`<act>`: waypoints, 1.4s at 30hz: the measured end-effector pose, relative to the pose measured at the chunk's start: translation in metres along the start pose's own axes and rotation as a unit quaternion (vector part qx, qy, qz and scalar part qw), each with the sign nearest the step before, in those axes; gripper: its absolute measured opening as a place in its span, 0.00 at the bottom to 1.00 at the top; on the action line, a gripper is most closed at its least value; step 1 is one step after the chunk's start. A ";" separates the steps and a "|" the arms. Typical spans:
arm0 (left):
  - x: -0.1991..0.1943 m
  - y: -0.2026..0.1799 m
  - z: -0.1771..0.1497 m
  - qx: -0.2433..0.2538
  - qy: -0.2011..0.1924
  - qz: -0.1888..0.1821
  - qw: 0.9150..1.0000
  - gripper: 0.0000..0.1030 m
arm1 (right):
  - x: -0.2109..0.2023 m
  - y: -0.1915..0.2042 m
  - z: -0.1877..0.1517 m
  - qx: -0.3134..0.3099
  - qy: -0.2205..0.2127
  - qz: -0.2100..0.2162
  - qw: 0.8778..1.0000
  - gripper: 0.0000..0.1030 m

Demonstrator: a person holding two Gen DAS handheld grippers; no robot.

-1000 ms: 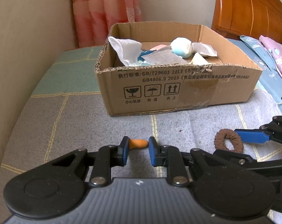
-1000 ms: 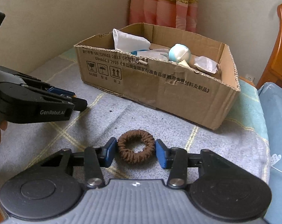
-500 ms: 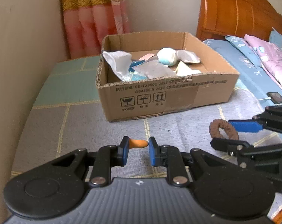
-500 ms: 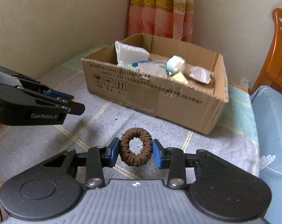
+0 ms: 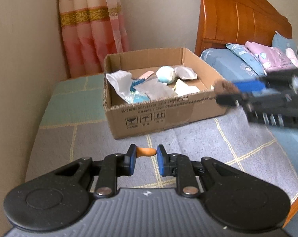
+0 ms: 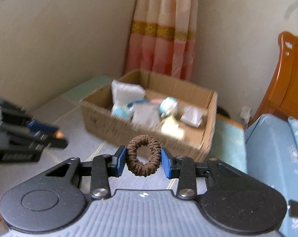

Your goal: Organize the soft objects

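We have lifted both claws off the bed, the right claw (image 6: 143, 160) pinching the brown hair tie (image 6: 143, 155) and the left claw (image 5: 145, 159) clamping the orange piece (image 5: 146, 151), both now heading toward the cardboard box (image 5: 158, 114) in mid-frame.

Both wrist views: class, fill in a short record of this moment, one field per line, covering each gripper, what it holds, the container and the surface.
left gripper: shut on small orange piece
right gripper: shut on brown hair tie, lifted off the surface
cardboard box: open top, already holds soft items
box contents: white cloth, pale blue ball
surface: grey checked bed cover
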State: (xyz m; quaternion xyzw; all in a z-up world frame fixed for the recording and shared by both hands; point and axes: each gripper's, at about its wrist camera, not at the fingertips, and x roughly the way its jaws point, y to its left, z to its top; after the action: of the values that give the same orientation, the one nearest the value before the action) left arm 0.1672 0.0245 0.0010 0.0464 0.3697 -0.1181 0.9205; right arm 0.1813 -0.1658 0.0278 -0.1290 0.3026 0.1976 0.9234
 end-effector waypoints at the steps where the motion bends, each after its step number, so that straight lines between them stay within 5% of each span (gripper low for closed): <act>1: 0.000 0.001 0.003 0.001 -0.002 0.001 1.000 0.20 | 0.002 -0.004 0.007 0.003 -0.005 -0.002 1.000 0.41; 6: 0.001 0.005 0.025 0.007 -0.017 0.003 1.000 0.20 | 0.027 -0.028 0.044 0.037 -0.021 -0.023 0.999 0.50; 8: 0.002 0.007 0.037 0.010 -0.025 0.003 1.000 0.20 | 0.040 -0.037 0.054 0.060 -0.024 -0.034 0.997 0.88; 10: 0.006 0.009 0.050 0.015 -0.031 0.003 0.999 0.20 | 0.044 -0.044 0.056 0.080 -0.029 -0.034 0.996 0.96; 22: 0.090 0.011 0.155 0.046 -0.032 0.008 0.998 0.20 | 0.018 -0.034 0.031 0.072 -0.012 -0.029 0.997 1.00; 23: 0.097 0.011 0.159 0.046 -0.039 0.011 0.998 0.28 | 0.017 -0.034 0.031 0.072 -0.012 -0.028 0.997 1.00; 26: 0.117 0.019 0.173 0.019 -0.039 0.029 0.999 0.79 | 0.016 -0.035 0.031 0.078 -0.003 -0.028 0.997 1.00; 27: 0.117 0.021 0.174 0.012 -0.046 0.038 0.998 0.88 | 0.015 -0.035 0.030 0.079 -0.003 -0.029 0.996 1.00; 34: 0.081 0.025 0.157 0.003 -0.084 0.060 0.995 0.98 | 0.006 -0.039 0.024 0.102 0.005 -0.022 0.994 1.00; 42: 0.014 0.011 0.115 0.018 -0.076 0.075 0.994 0.99 | -0.006 -0.034 0.023 0.130 0.028 -0.050 0.990 1.00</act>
State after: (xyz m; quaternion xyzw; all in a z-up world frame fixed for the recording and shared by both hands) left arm 0.2563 0.0124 0.0743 0.0816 0.2921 -0.0582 0.9511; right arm 0.2037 -0.1897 0.0536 -0.0289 0.3449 0.1065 0.9321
